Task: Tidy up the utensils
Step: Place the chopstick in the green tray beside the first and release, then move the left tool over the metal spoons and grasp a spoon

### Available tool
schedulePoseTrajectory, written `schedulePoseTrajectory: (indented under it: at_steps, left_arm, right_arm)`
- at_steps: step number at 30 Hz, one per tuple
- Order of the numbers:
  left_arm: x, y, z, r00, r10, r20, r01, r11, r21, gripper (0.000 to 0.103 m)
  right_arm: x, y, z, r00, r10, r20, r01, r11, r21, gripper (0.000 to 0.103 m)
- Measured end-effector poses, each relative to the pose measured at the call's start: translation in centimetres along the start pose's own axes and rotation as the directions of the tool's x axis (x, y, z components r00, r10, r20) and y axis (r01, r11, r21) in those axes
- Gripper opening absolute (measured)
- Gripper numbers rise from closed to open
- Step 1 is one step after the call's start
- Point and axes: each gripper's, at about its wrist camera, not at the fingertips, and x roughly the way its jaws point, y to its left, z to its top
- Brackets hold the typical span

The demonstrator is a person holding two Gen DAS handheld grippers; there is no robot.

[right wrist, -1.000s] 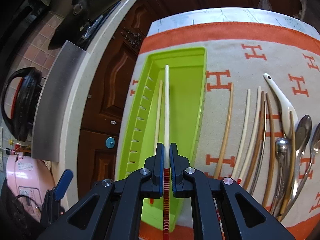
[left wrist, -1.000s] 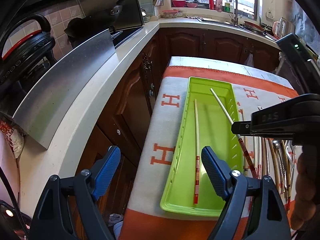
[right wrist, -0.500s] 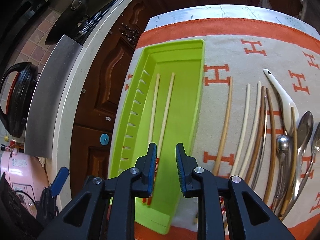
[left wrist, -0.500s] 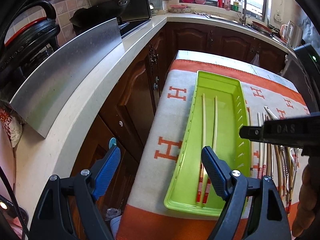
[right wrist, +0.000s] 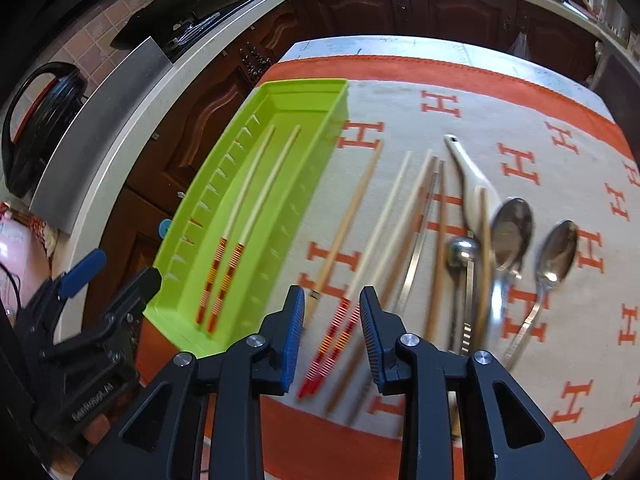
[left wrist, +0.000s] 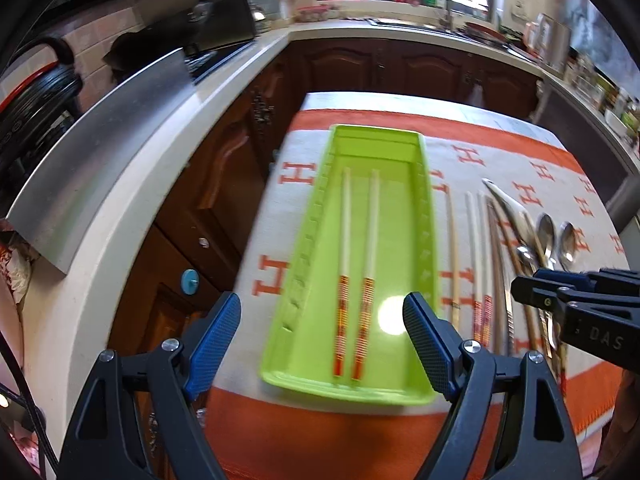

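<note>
A lime green tray [left wrist: 428,216] [right wrist: 320,128] lies on an orange and beige cloth. Two cream chopsticks with red-striped ends [left wrist: 358,264] [right wrist: 248,204] lie side by side in it. My left gripper [left wrist: 322,328] is open and empty above the tray's near end. My right gripper [right wrist: 328,332] is open and empty, above two more red-striped chopsticks [right wrist: 372,248] on the cloth right of the tray. Beside them lie a wooden chopstick [right wrist: 348,216], brown and metal chopsticks [right wrist: 432,216], a white ceramic spoon [right wrist: 472,176] and metal spoons [right wrist: 514,224].
The cloth [right wrist: 520,92] covers a small table with dark wood cabinets [left wrist: 224,184] and a pale countertop [left wrist: 132,184] to the left. A steel panel [left wrist: 96,152] and a black cooker [left wrist: 28,108] stand on the counter. A sink and window are at the back.
My right gripper let go of the second striped chopstick into the tray, opened, and moved right over the loose chopsticks. The left gripper stayed open over the tray.
</note>
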Motion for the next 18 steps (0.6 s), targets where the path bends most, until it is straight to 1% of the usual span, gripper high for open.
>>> schedulePoseTrajectory:
  at_steps: [3, 6, 9, 14, 18]
  left_arm:
    - [-0.4, -2.1, -0.3, 0.999, -0.032, -0.007, 0.033, 0.999, 0.037, 0.082]
    - [-0.6, -4.0, -0.4, 0.997, -0.070, -0.012, 0.070, 0.995, 0.067, 0.082]
    - [-0.7, -6.1, -0.4, 0.992, -0.121, -0.021, 0.123, 0.988, 0.094, 0.082]
    - [-0.2, -9.7, -0.2, 0.976, -0.210, -0.058, 0.216, 0.969, 0.122, 0.082]
    - [0.7, -12.1, 0.3, 0.964, -0.252, -0.087, 0.263, 0.955, 0.140, 0.082]
  right_arm:
    - [-1.6, -1.9, -1.5, 0.999, -0.032, 0.035, 0.032, 0.999, -0.011, 0.038]
    - [-3.1, -4.0, -2.8, 0.996, -0.064, 0.064, 0.064, 0.998, -0.004, 0.039]
    - [-4.4, -6.9, -4.4, 0.994, -0.073, 0.083, 0.071, 0.997, 0.027, 0.039]
    - [-5.1, -11.5, -6.5, 0.996, -0.058, 0.073, 0.048, 0.991, 0.127, 0.039]
    - [-5.1, -14.5, -8.1, 0.997, -0.042, 0.069, 0.028, 0.981, 0.190, 0.039]
